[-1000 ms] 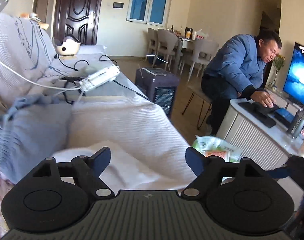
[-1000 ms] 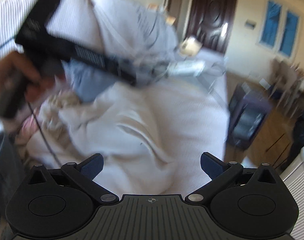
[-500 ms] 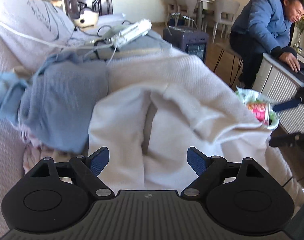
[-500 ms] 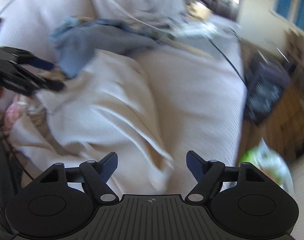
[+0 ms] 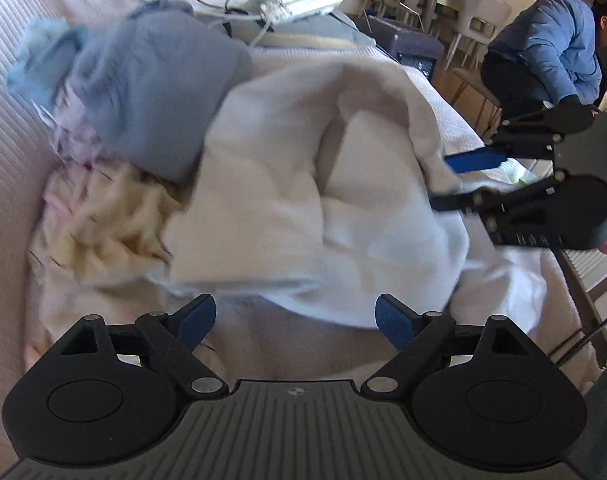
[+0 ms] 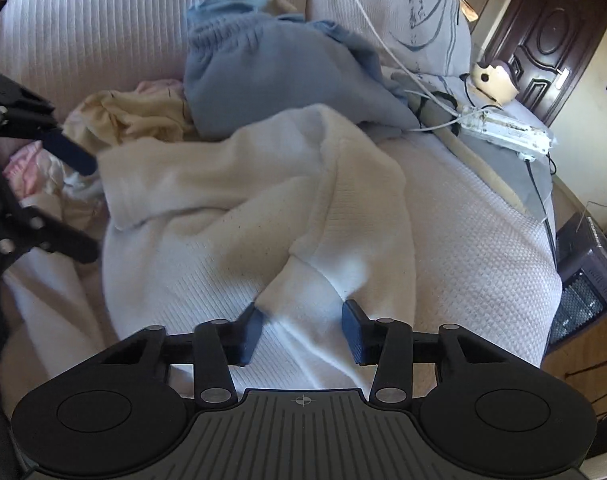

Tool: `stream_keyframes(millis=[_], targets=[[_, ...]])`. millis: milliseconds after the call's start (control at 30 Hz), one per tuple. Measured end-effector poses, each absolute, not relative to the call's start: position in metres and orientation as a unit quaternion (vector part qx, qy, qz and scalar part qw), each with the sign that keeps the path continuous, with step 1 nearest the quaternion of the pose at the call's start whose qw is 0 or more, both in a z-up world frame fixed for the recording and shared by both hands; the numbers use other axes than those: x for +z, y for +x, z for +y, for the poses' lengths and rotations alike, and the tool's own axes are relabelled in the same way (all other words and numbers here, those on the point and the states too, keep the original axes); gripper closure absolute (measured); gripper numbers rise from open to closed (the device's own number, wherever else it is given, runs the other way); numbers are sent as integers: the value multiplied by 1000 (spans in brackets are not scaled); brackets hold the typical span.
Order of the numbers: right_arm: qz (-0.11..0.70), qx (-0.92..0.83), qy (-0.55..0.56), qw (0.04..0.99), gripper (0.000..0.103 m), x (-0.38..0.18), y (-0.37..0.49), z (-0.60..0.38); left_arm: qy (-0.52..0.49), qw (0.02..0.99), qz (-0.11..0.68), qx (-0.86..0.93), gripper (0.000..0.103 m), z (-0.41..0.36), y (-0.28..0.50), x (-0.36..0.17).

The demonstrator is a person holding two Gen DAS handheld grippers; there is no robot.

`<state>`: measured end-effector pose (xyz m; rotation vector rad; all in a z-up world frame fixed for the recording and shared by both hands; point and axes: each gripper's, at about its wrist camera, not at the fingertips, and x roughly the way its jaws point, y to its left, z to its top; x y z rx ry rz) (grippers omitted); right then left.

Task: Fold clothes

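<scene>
A white knit sweater lies crumpled on the sofa; it also shows in the left wrist view. A blue-grey garment and a cream-and-pink garment lie behind it. My right gripper is half closed, its jaws on either side of a fold at the sweater's near edge. It shows from the side in the left wrist view. My left gripper is open and empty just in front of the sweater's edge. It also shows at the left of the right wrist view.
A white ribbed sofa cover lies under the clothes. A power strip with cables lies on a grey cushion to the right. A dark heater stands on the floor beyond the sofa edge. A man in a blue jacket sits behind.
Both grippers have dropped towards the sweater. The right gripper's jaws have narrowed around a fold at its edge. The left gripper stays open, now lower and closer to the pile.
</scene>
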<state>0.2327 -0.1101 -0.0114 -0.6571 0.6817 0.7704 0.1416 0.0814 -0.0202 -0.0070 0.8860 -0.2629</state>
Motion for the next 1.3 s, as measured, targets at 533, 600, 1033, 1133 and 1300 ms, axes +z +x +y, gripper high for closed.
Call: stream_keyframes(millis=[533, 600, 1033, 1133, 1300], targets=[[306, 171, -326, 878, 95, 16, 314, -162, -40, 904, 385, -179, 80, 53, 133, -31], [318, 147, -324, 879, 94, 8, 334, -164, -39, 903, 387, -182, 81, 54, 129, -30], [281, 287, -315, 859, 39, 42, 250, -194, -34, 916, 375, -139, 43, 82, 112, -8], [263, 381, -357, 811, 38, 43, 203, -187, -31, 916, 382, -119, 39, 90, 108, -11], [240, 453, -436, 739, 33, 19, 143, -162, -2, 927, 363, -99, 35, 91, 118, -12]])
